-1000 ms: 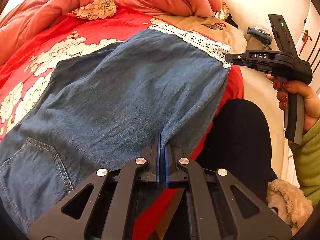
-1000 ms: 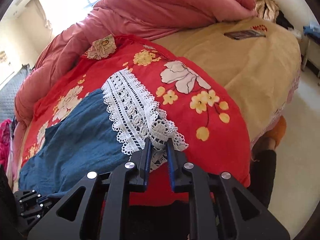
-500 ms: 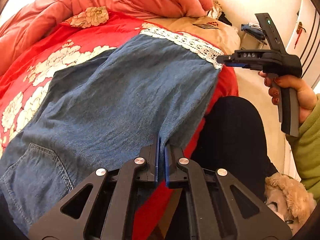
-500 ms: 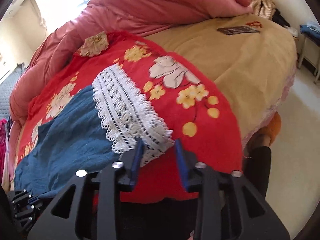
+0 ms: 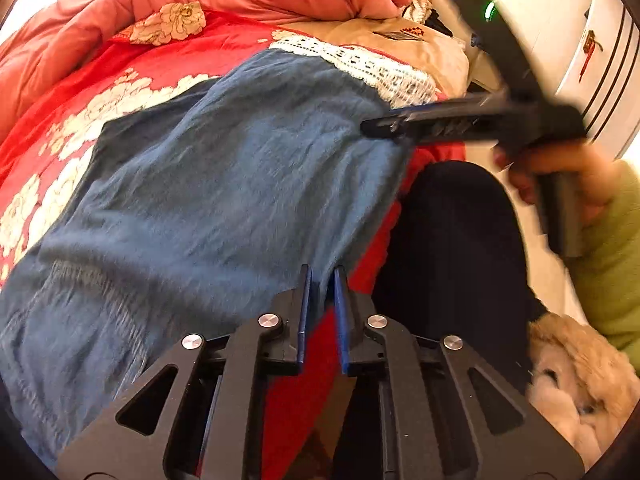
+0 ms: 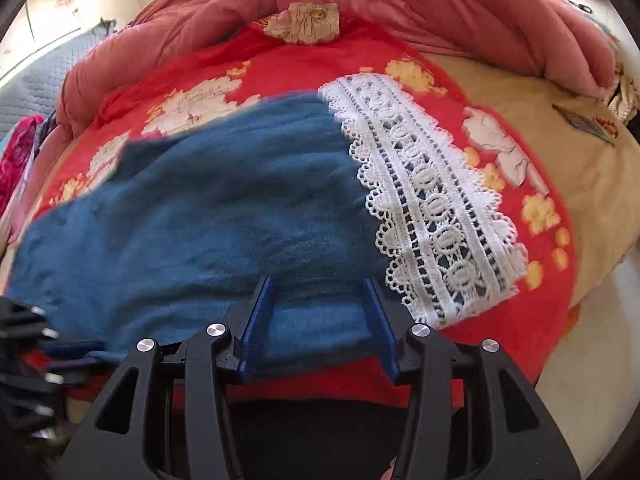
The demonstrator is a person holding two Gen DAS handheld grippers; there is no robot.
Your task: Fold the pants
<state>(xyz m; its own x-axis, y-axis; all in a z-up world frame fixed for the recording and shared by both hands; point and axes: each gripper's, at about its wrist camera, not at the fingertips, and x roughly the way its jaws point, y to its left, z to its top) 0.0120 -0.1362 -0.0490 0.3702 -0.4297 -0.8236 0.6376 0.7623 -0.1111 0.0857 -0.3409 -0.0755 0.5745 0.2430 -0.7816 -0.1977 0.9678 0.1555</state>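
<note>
The pants (image 5: 224, 200), blue with a white lace hem (image 6: 436, 216), lie spread on the red floral cover (image 5: 80, 92) of the bed, near its front edge. The left gripper (image 5: 320, 280) is opening, its jaws a narrow gap apart; the pants' edge sits in that gap, but whether the pads press it I cannot tell. The right gripper (image 6: 320, 292) is opening too, jaws spread wide over the blue cloth beside the lace, pinching nothing. In the left view it is blurred, held by a hand (image 5: 560, 176) in a green sleeve (image 5: 612, 268). A pink quilt (image 6: 400, 4) is heaped behind
</note>
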